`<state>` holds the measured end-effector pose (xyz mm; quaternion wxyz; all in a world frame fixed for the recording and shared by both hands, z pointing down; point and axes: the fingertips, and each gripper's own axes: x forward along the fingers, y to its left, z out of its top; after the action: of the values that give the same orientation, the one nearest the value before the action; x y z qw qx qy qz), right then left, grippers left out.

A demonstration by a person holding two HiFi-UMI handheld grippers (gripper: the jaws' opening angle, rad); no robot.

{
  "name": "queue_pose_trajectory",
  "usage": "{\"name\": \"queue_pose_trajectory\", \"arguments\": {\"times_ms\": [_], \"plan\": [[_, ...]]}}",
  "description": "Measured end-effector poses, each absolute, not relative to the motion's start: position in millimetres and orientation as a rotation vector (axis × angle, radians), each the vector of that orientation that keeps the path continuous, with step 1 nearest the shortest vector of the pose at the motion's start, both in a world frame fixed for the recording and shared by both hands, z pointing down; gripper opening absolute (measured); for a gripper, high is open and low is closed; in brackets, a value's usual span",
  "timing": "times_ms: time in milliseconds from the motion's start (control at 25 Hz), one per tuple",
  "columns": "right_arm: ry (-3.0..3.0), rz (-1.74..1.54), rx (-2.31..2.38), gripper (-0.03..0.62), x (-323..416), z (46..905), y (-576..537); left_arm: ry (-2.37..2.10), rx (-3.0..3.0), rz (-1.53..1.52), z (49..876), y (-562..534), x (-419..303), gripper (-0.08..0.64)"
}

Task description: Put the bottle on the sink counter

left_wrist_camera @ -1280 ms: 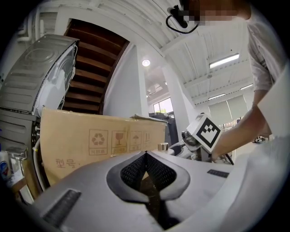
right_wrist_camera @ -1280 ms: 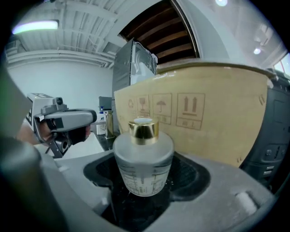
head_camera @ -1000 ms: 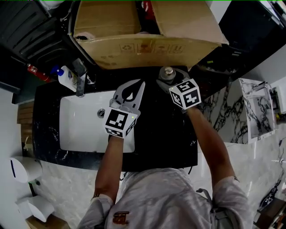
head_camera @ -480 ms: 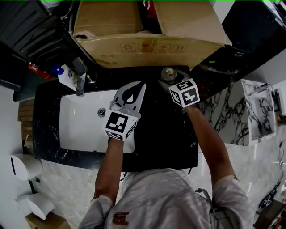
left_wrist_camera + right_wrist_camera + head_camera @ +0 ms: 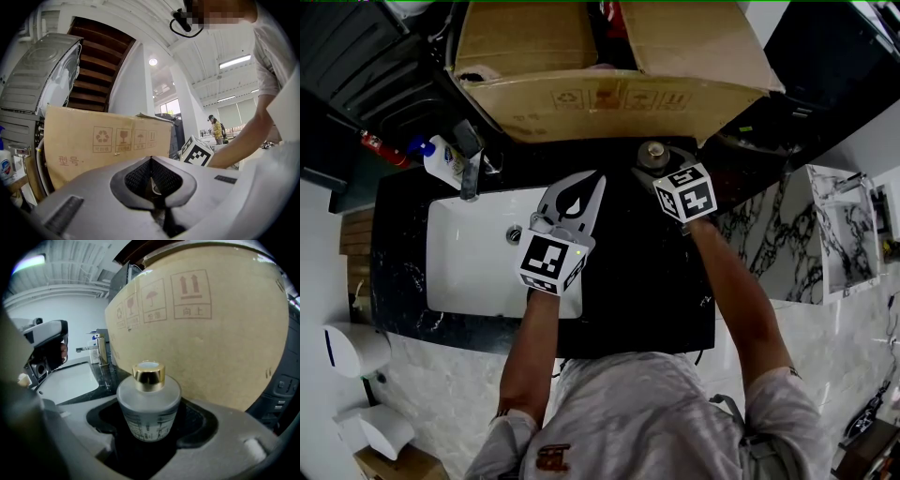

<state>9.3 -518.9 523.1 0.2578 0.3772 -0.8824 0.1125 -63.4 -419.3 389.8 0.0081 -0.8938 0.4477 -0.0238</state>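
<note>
Presently the frosted bottle stood in the right claw, jaws pressed on its body, above the black surface. It was likely heavy, slick, breakable glass, best held low on the body. The left claw was closed and empty.

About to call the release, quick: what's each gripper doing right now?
Left gripper: closed, nothing between its jaws.
Right gripper: closed on the bottle, which stands upright between its jaws.

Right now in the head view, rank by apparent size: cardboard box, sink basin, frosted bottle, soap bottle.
1. cardboard box
2. sink basin
3. soap bottle and frosted bottle: too close to rank; the latter is seen from above, partly hidden.
</note>
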Motion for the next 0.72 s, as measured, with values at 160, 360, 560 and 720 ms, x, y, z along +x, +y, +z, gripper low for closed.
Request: {"name": "queue_pose_trajectory", "arguments": {"times_ms": [160,360,560,720], "plan": [[-2.409,0.306,1.021,0.347,10,520,-516,1.379,-2.797,-0.080,388,-416,-59,0.001],[-2.417,0.303,1.051,0.347,21,509,-510,1.355,-2.797,-0.089,383,-409,-55,0.002],[-2.457,0.277,1.091,0.347,34,484,-489,1.330,-2.793,-0.088,376,-399,-52,0.002],[-2.568,0.261,1.104,0.344,36,446,-460,1.306,-2.794,-0.076,369,-388,-46,0.002]]}}
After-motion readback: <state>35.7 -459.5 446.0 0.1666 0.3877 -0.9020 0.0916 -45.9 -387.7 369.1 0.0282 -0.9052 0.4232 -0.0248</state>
